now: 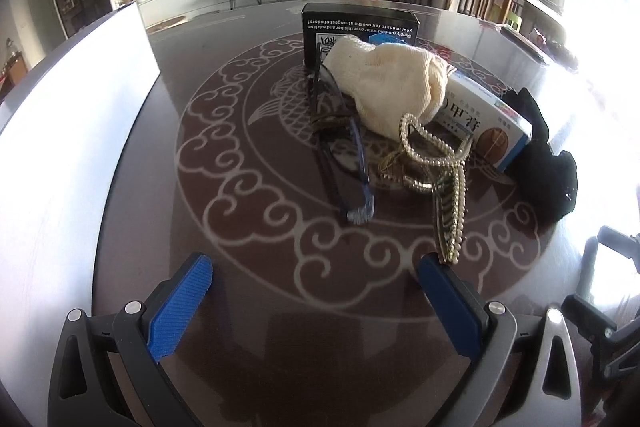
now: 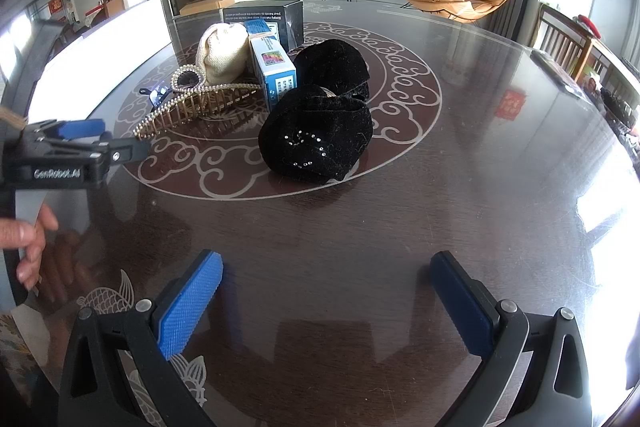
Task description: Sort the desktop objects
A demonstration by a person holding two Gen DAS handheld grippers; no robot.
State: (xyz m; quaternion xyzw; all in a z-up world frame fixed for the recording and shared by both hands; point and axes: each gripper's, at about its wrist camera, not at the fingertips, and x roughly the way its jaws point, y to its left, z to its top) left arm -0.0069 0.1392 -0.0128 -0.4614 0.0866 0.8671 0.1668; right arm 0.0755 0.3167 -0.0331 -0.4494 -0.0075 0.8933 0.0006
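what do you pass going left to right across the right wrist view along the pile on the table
other gripper → pearl-trimmed gold hair claw → cream knit pouch → blue and white carton → black velvet fabric pieces with rhinestones

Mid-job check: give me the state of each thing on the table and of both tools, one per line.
Left tool: open, empty.
Right tool: open, empty.
Black box: closed, standing.
Blue-and-white box: closed, leaning on the pile.
Cream knit pouch: bunched, resting on the pile.
Glasses: folded.
Pearl hair clip: closed, lying flat.
Black velvet hat: crumpled, untouched.
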